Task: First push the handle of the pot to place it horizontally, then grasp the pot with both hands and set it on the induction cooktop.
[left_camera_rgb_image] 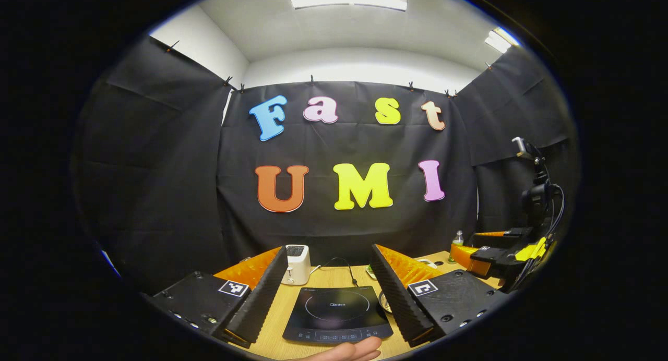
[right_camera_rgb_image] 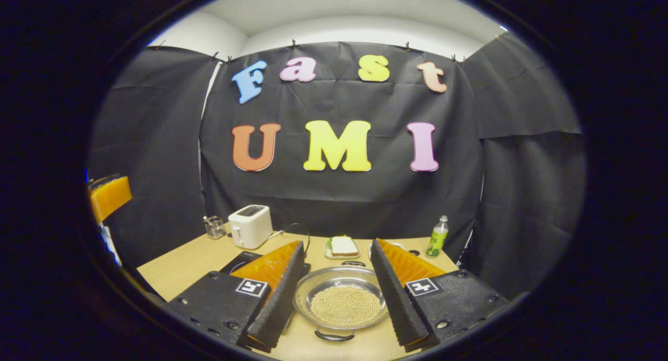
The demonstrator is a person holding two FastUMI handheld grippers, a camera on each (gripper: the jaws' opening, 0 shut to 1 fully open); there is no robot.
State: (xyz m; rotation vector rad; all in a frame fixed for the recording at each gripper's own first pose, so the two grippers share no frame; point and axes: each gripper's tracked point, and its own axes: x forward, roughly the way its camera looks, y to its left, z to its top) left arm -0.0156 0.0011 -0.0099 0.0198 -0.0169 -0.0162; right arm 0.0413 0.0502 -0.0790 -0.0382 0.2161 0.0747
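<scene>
Pot (right_camera_rgb_image: 342, 303), a shallow metal one holding pale grains, sits on the worktop (right_camera_rgb_image: 177, 264) straight ahead of my right tool (right_camera_rgb_image: 334, 298), framed between its two spread fingers. One dark loop handle (right_camera_rgb_image: 333, 336) points toward me at the near rim, and a second seems to sit at the far rim, so the handle line runs away from me rather than across; I judge it needs turning a quarter way before it lies level from side to side.

My right tool is released, both fingers wide and touching nothing, with the pot lying just beyond them. It is clearly the nearer hand for the push.

My left tool (left_camera_rgb_image: 331, 303) is released too, fingers apart, and looks down on the flat black cooktop (left_camera_rgb_image: 336, 314), which lies between them. A sliver of the pot's rim (left_camera_rgb_image: 383, 301) shows just to the right of the cooktop, so the pot stands beside it, to its right, close by.

Further out, a white toaster (right_camera_rgb_image: 250, 225) stands at the back left, a slice of bread on a small plate (right_camera_rgb_image: 343, 246) behind the pot, and a green bottle (right_camera_rgb_image: 437, 237) at the back right. A hand (left_camera_rgb_image: 347, 350) shows at the near edge below the cooktop.
</scene>
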